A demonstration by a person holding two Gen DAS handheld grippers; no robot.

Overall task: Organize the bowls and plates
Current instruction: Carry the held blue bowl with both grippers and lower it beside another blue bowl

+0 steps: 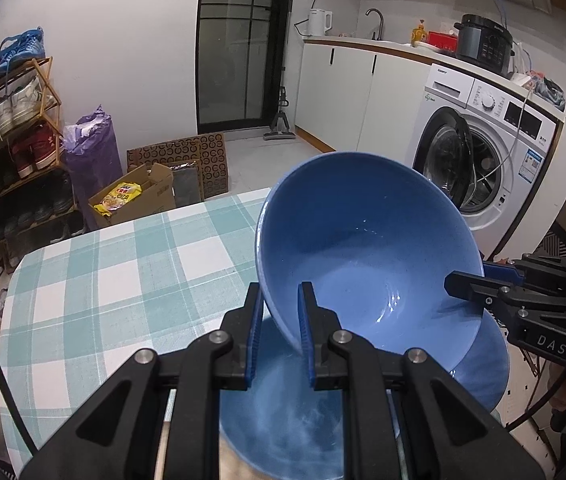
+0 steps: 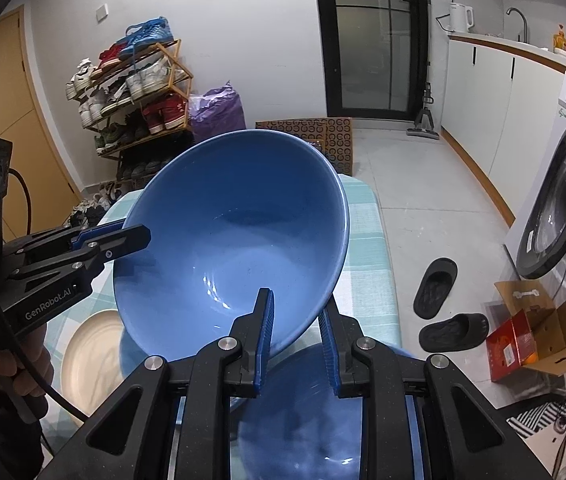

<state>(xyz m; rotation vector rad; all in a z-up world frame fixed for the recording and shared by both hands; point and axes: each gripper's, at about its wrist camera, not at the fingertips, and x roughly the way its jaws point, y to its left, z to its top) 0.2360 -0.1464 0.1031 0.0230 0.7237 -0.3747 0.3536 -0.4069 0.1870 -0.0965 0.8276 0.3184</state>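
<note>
Two grippers clamp an empty blue bowl (image 1: 363, 248) above another bowl (image 1: 283, 412)

Glossy blue ceramic bowl (image 2: 231, 232) held up: one. Blue plates (image 1: 283, 412) beneath: two. Beige round plate (image 2: 91, 356): one. Black two-finger grippers: two. Black slippers (image 2: 439, 308) on floor: two. Cardboard boxes: two.

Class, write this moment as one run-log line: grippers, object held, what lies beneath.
left gripper: shut on blue bowl rim | right gripper: shut on opposite rim | bowl: tilted, lifted | below: blue plate on checked tablecloth
</note>
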